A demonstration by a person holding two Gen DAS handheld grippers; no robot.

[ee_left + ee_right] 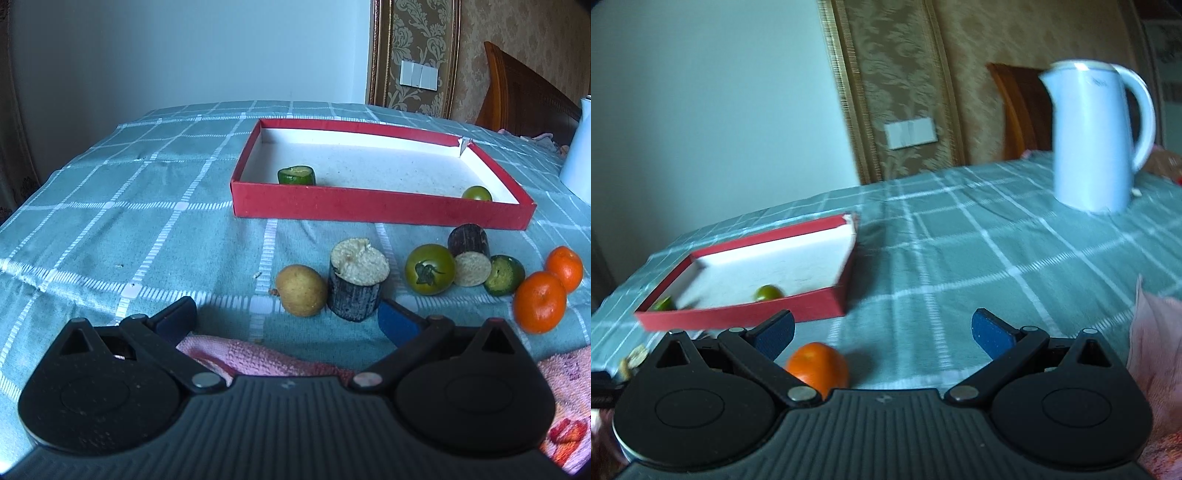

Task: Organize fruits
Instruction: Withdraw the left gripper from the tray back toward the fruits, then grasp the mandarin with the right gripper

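pink towel (266, 356) lies nearest, just under the left claw (290, 317), whose blue pads stand wide apart with nothing between them. just past the pads, at 12 o'clock, a yellow-brown round fruit (301, 295) touches an upright dark cane piece (356, 282) with a pale cut top; the cane piece stands just beside the right pad. toward 1 o'clock lie a green tomato (430, 269), a second cane piece (470, 254) lying on its side, and a green cut piece (504, 275), all close together. at 2 o'clock two oranges (541, 301) touch each other. further at 12 o'clock the red box (380, 212) with a white inside rests on the checked cloth of the surface (110, 221); inside it a green cut piece (297, 175) lies near the front left, and a small green tomato (477, 194) near the front right corner. a white kettle (578, 155) stands at the 3 o'clock edge.

in the right wrist view, which is blurred, the right claw (882, 332) is also spread open and holds nothing. one orange (817, 367) lies low between the fingers, closer to the left finger (774, 332), and i cannot tell whether they touch. the red box is at 10 o'clock, the kettle at 1 o'clock, well apart.
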